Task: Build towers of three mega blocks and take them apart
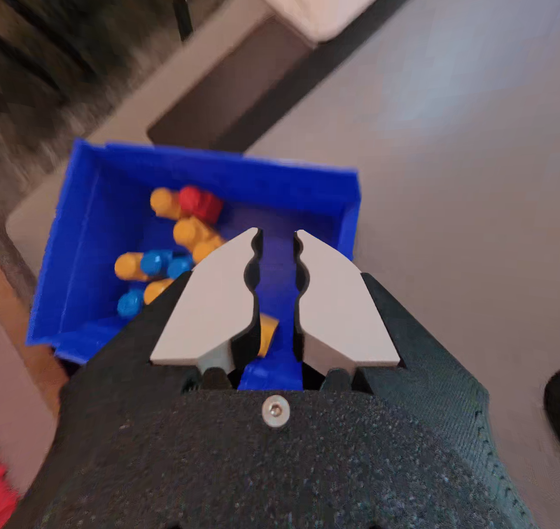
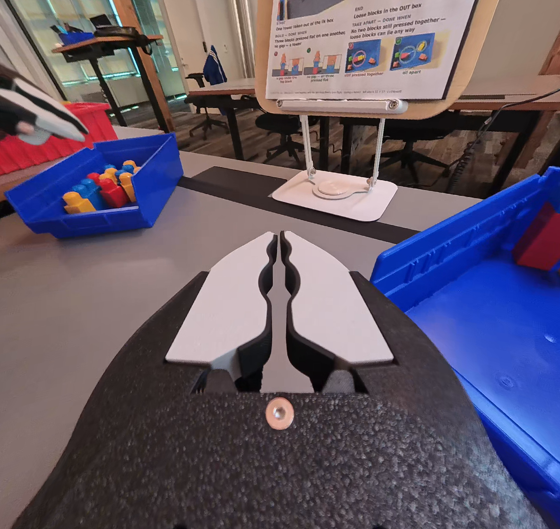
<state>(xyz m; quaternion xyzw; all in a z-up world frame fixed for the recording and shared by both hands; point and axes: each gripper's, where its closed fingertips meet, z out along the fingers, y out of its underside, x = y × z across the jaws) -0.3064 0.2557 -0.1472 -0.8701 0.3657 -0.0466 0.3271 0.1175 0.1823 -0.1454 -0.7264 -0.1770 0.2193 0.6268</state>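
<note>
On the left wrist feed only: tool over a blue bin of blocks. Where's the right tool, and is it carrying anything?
Observer: The right tool sits low over bare grey table, jaws nearly closed, nothing between them.
Operator: Is there a second bin?
Observer: Yes, a second blue bin sits just right of the right tool, with a red block at its far end and mostly bare floor.
Operator: Is my tool inside the block bin?
Observer: No. The left tool is above the rim of the block bin, not among the blocks.

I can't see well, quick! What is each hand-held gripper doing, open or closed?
Left hand-held gripper: open, empty, over the blue bin of blocks.
Right hand-held gripper: closed, holding nothing.
</note>
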